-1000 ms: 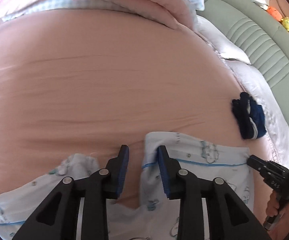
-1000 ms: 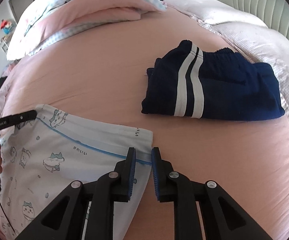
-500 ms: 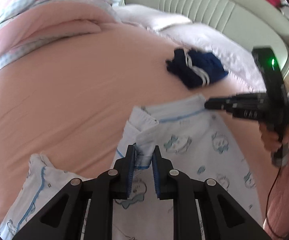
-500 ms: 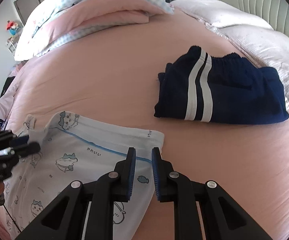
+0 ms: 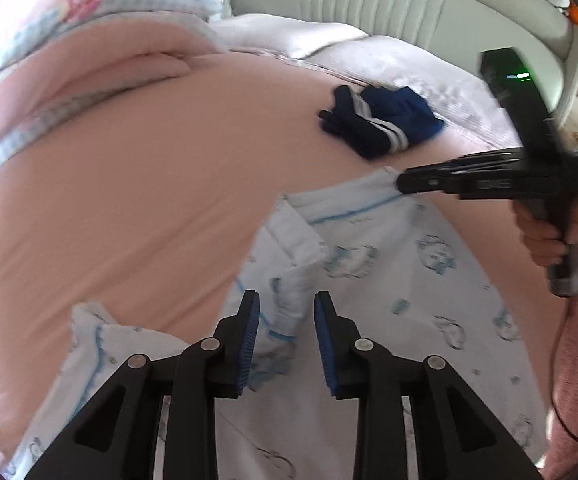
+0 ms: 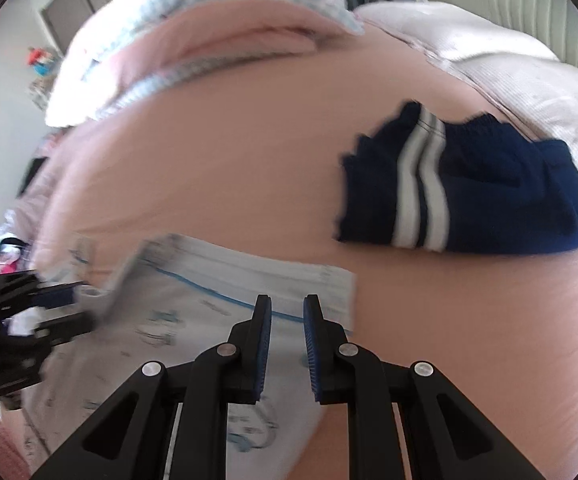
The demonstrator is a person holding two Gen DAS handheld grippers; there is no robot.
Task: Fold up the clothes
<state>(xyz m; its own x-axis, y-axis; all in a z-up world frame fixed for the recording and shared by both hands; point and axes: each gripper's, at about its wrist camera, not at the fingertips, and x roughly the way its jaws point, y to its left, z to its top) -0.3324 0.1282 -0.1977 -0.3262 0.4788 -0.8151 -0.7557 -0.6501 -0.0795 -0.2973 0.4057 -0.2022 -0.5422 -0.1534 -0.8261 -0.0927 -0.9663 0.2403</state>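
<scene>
A white garment with a cartoon print and blue piping (image 5: 389,280) (image 6: 193,320) lies spread on the pink bed sheet (image 5: 129,200). My left gripper (image 5: 287,300) hovers over its turned-back collar fold; its jaws are opening, and the fold stands between the pads without being pressed. In the right wrist view the left gripper (image 6: 61,304) shows blurred at the left edge. My right gripper (image 6: 287,304) (image 5: 403,182) is pinched on the garment's hem near its right corner. Folded navy shorts with white stripes (image 5: 381,124) (image 6: 469,196) lie further up the bed.
A folded pink and checked quilt (image 5: 109,40) is piled at the far end of the bed. A pale grey blanket (image 5: 389,60) and a green padded headboard (image 5: 369,4) run along the right. A person's hand (image 5: 541,240) holds the right gripper's handle.
The left gripper swung right over the garment, closed on the collar fold, and now its jaws stand apart again. The right gripper keeps its place on the hem.
</scene>
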